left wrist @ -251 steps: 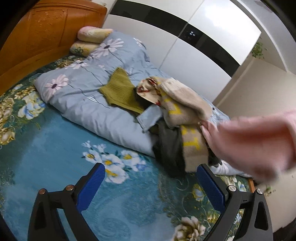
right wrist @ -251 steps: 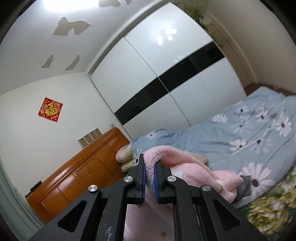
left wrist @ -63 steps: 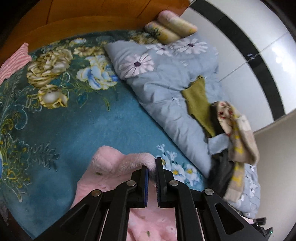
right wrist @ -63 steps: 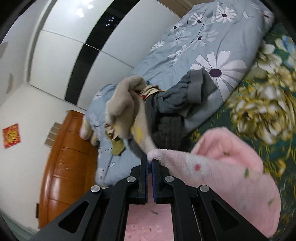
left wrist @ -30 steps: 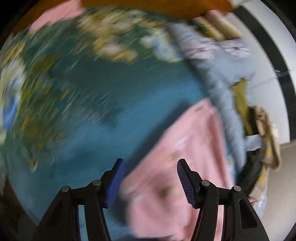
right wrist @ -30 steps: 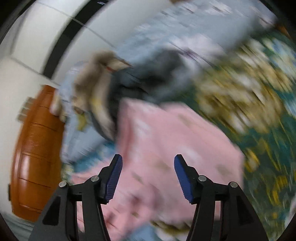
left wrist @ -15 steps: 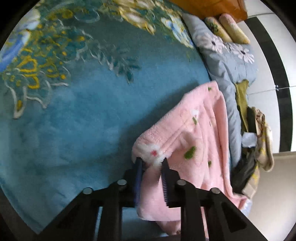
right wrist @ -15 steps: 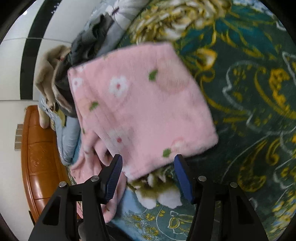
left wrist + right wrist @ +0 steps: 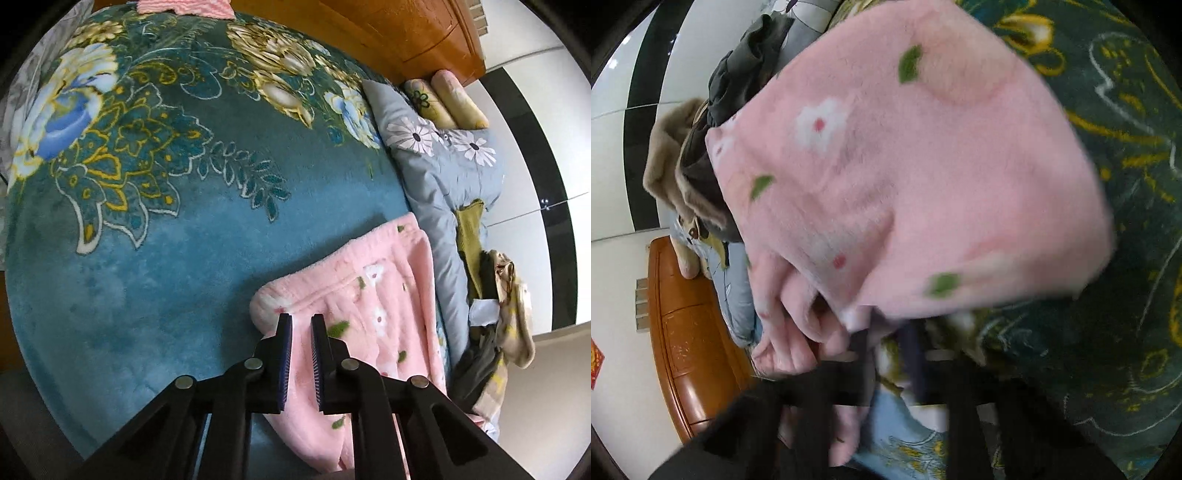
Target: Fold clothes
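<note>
A pink fleece garment (image 9: 373, 306) with white flowers and green leaves lies on the teal floral bed cover (image 9: 155, 221). My left gripper (image 9: 300, 325) is shut on a fold at the garment's near left corner. In the right wrist view the same pink garment (image 9: 905, 177) fills the middle. My right gripper (image 9: 886, 332) is blurred at the garment's near edge; its jaws look narrowed around the hem, but I cannot tell whether they grip it.
A grey-blue flowered quilt (image 9: 439, 173) lies along the far side with a pile of clothes (image 9: 495, 302) on it, also in the right wrist view (image 9: 701, 147). A wooden headboard (image 9: 406, 33) and pillows (image 9: 443, 99) stand behind. A striped pink cloth (image 9: 184, 7) lies at the top.
The left gripper has stayed shut on the pink corner and laid it flatter on the bed. The right gripper, open half a second ago, has narrowed and moved onto the garment's near edge.
</note>
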A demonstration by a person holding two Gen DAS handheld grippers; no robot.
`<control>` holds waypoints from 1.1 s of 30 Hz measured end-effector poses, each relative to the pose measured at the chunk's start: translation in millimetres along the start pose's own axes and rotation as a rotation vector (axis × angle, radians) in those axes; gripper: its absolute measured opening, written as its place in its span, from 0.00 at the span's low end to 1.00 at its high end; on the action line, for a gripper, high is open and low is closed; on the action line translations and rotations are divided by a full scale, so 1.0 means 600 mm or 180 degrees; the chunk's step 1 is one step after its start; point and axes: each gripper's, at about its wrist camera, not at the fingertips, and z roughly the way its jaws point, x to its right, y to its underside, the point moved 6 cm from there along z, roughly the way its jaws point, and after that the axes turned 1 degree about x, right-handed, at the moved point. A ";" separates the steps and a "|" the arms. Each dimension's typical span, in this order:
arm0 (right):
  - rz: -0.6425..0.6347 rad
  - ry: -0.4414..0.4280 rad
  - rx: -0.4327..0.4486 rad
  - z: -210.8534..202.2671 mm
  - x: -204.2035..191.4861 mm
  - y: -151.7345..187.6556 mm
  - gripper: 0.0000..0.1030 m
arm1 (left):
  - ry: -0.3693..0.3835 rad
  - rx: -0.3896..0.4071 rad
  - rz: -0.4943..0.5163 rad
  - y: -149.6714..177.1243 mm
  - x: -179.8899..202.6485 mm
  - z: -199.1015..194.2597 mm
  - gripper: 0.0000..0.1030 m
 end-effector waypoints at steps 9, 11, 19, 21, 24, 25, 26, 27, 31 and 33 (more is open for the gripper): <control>-0.0555 -0.0797 0.0911 -0.183 -0.192 -0.186 0.00 | -0.0052 -0.0056 -0.0026 0.009 -0.003 0.008 0.11; -0.0649 -0.0858 0.1187 -0.239 -0.231 -0.240 0.00 | -0.0077 -0.0065 -0.0019 0.010 -0.003 0.009 0.11; -0.1503 -0.0025 0.0873 -0.207 -0.245 -0.207 0.02 | -0.0081 -0.0047 -0.0037 0.013 -0.002 0.009 0.11; -0.1671 0.0258 0.0618 -0.157 -0.213 -0.164 0.02 | -0.0104 -0.0074 -0.0021 0.016 -0.001 0.013 0.11; -0.1855 0.0678 0.0194 -0.079 -0.147 -0.092 0.04 | -0.0134 -0.0096 0.0021 0.018 0.003 0.016 0.11; -0.1947 0.0823 0.0080 -0.057 -0.126 -0.067 0.16 | -0.0141 -0.0094 0.0030 0.018 0.003 0.015 0.11; -0.2040 0.0957 -0.0039 -0.034 -0.108 -0.041 0.27 | -0.0140 -0.0087 0.0021 0.017 0.004 0.015 0.11; -0.2122 0.1047 -0.0145 -0.014 -0.095 -0.018 0.48 | -0.0136 -0.0080 0.0000 0.017 0.003 0.014 0.11; -0.2562 0.1359 -0.0401 0.040 -0.072 0.050 0.55 | -0.0148 -0.0090 -0.0015 0.019 0.002 0.015 0.11; -0.2934 0.1620 -0.0416 0.061 -0.065 0.075 0.56 | -0.0154 -0.0088 -0.0015 0.019 0.002 0.015 0.13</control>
